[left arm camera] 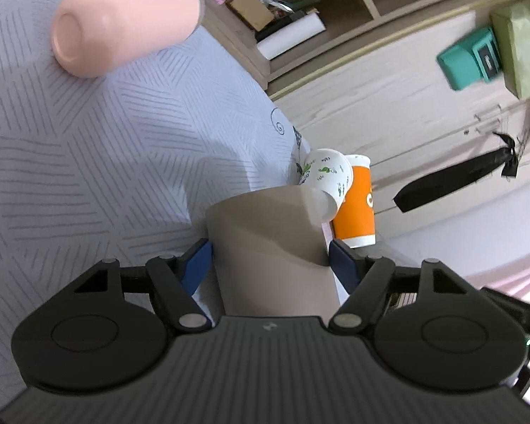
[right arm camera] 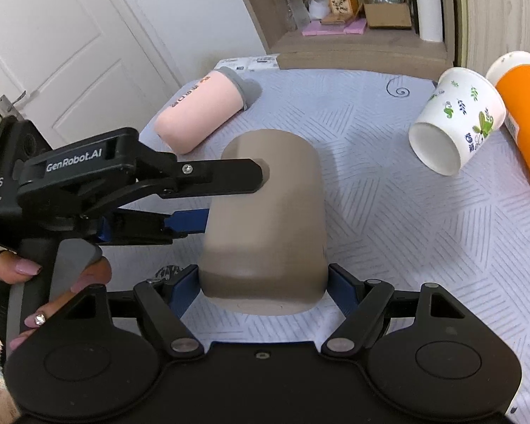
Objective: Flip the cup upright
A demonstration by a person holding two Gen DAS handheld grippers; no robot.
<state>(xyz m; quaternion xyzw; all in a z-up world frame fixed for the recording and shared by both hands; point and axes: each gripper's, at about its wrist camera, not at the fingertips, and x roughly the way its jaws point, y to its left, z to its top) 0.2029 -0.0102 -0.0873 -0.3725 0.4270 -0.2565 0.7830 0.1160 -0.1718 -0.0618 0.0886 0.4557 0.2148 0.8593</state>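
Observation:
A taupe cup [right arm camera: 268,219] is held off the bed, lying roughly level with its flat base toward the right wrist camera. My left gripper [left arm camera: 270,261] is shut on its body [left arm camera: 265,243]; in the right wrist view it comes in from the left [right arm camera: 229,190], one finger above and one below the cup's side. My right gripper [right arm camera: 263,288] has its blue pads on both sides of the cup's base end and is shut on it.
A pink cup [right arm camera: 203,111] lies on its side on the patterned bed cover [right arm camera: 388,229], also in the left view [left arm camera: 123,24]. A white floral cup [right arm camera: 455,120] and an orange cup [right arm camera: 523,116] lie at right. Shelves [right arm camera: 353,42] stand behind.

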